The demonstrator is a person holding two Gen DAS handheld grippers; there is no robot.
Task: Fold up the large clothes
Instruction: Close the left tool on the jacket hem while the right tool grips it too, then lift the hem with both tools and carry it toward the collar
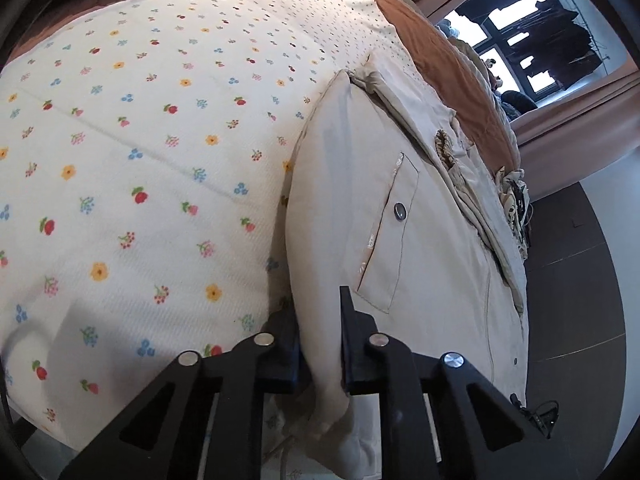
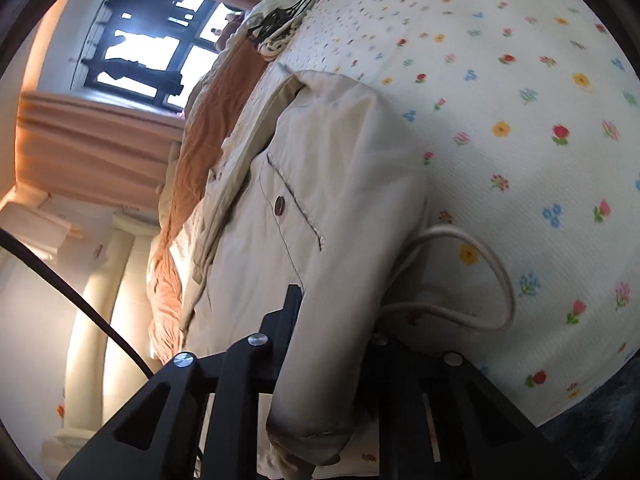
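Jacket (image 1: 420, 240) of cream fabric lies on a bed, on a white sheet (image 1: 140, 140) printed with small red, yellow and blue flowers. In the left wrist view the jacket fills the area from about 12 o'clock down to 5 o'clock of centre, its rounded folded edge running along its left side. A flap pocket (image 1: 390, 232) with a metal snap (image 1: 399, 211) sits on its upper face. Beyond the jacket, toward 1 o'clock, an orange-brown blanket (image 1: 440, 60) lies along the far side of the bed, with a window (image 1: 516, 36) behind it at 2 o'clock. Dark floor (image 1: 572, 280) shows at 4 o'clock.

The left gripper (image 1: 320, 344) is clamped on the jacket's folded edge at 6 o'clock; cream cloth bulges between its two black fingers (image 1: 356, 340) and hangs down past them.

In the right wrist view the jacket (image 2: 320, 180) takes up the centre, with the flowered sheet (image 2: 520, 120) spreading from 1 to 4 o'clock. A pocket (image 2: 292, 216) with a brown button (image 2: 279, 204) faces the camera. A cream cord (image 2: 496, 264) loops out from under the jacket onto the sheet at 4 o'clock. The orange blanket (image 2: 200, 152) lies at 9 o'clock, with the window (image 2: 148, 52) at 10 o'clock.

The right gripper (image 2: 332, 320) holds a thick roll of the jacket at 6 o'clock. One finger (image 2: 290, 312) presses its left side; the other is hidden beneath the cloth.
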